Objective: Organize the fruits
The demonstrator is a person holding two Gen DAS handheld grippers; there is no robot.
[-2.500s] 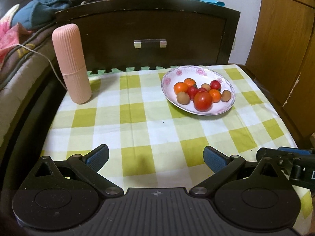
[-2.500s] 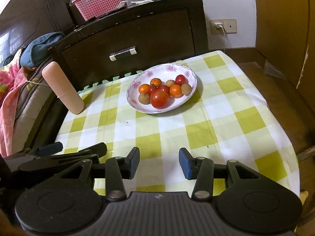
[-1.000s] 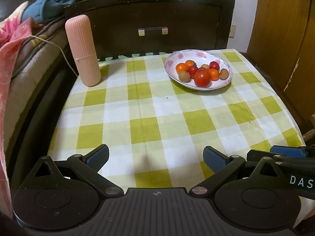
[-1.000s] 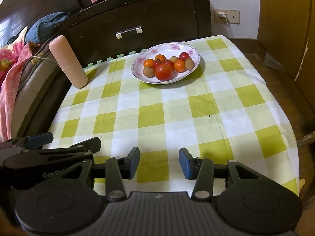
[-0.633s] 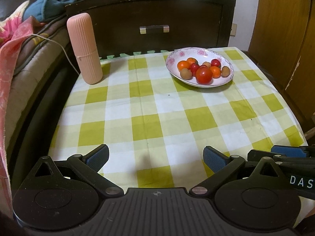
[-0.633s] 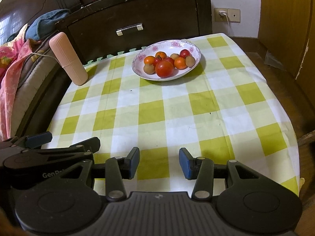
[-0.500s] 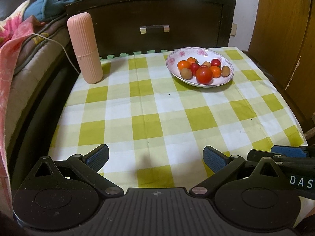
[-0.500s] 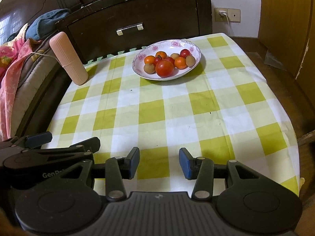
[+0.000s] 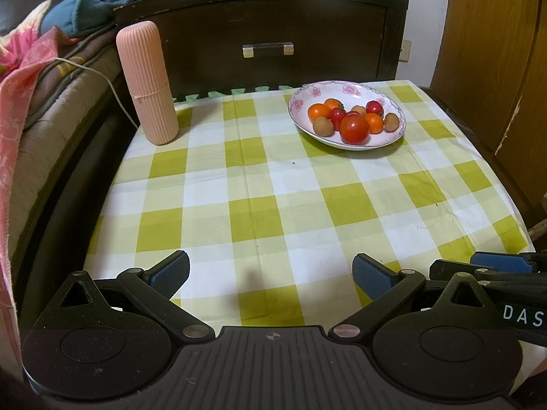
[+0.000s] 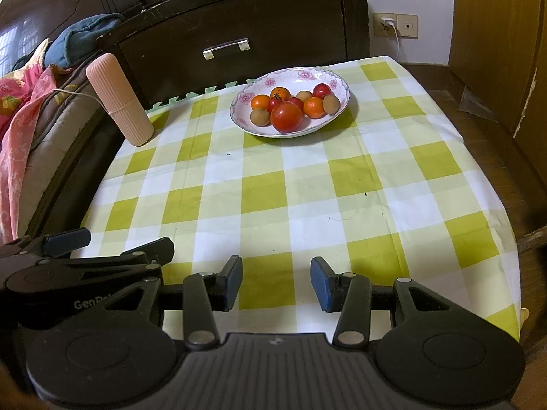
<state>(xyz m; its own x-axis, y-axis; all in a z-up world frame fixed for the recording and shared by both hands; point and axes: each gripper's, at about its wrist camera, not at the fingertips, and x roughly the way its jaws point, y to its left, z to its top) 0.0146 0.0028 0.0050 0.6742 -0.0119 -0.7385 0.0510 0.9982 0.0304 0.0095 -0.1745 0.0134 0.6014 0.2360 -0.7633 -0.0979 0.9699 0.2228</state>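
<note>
Both grippers hover low over the near edge of the table [image 9: 259, 184], side by side and level, pointing toward the far side where the bowl [image 9: 347, 114] sits. The left gripper [image 9: 271, 273] has its jaws spread wide, nothing between them. The right gripper [image 10: 276, 282] is parted about half as far, also empty. In the left wrist view the right gripper shows just beside it at the lower right; in the right wrist view the left gripper lies just to the lower left.

The bowl, well away from both grippers, holds the fruit: a large tomato [image 10: 286, 116] at its near side, small tomatoes, oranges [image 10: 314, 107] and brown round fruits [image 10: 259, 117] around and behind it, all touching or nearly so. Left of the bowl, at the table's far left corner, a pink cylinder [image 9: 147, 83] stands upright. Behind the bowl is a dark drawer cabinet [image 9: 266, 34].
</note>
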